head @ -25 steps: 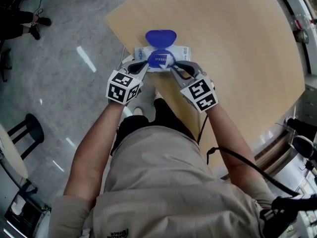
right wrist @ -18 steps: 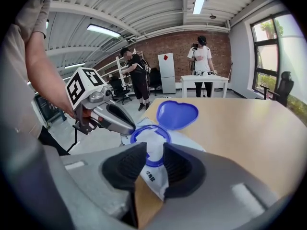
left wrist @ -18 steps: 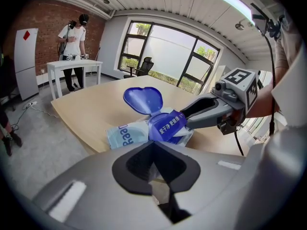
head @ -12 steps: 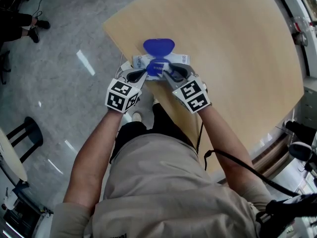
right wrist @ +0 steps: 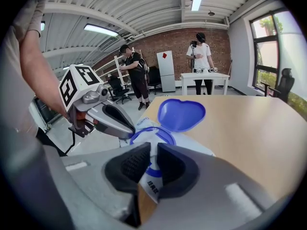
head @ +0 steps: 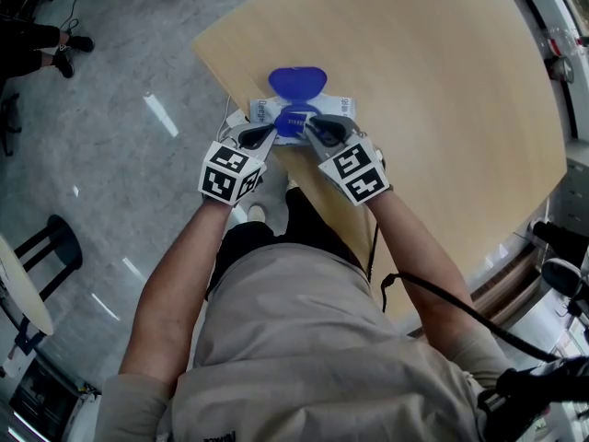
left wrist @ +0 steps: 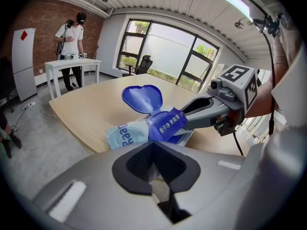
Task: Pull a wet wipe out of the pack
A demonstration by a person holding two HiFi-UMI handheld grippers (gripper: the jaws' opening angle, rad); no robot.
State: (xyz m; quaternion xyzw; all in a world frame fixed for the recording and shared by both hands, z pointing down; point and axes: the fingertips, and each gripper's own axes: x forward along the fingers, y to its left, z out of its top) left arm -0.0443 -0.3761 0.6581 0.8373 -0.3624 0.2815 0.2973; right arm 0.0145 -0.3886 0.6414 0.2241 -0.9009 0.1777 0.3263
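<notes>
The wet wipe pack (head: pixel 340 108) lies at the near corner of the wooden table, its blue heart-shaped lid (head: pixel 297 81) folded open away from me. My left gripper (head: pixel 266 135) is shut on the pack's near left edge (left wrist: pixel 122 134). My right gripper (head: pixel 308 129) is over the opening with its jaws closing. A blue and white seal flap (right wrist: pixel 152 176) is pinched between its pads. In the left gripper view that flap (left wrist: pixel 167 124) stands lifted off the pack at the right gripper's fingertip (left wrist: pixel 192 119).
The table (head: pixel 442 90) stretches away to the right, and its edge runs just left of the pack, with grey floor beyond. A black stool (head: pixel 51 242) stands at the left. People stand at a white table (right wrist: pixel 204 75) far behind.
My right gripper has shifted left and down onto the pack's opening. The left gripper has kept its place on the pack.
</notes>
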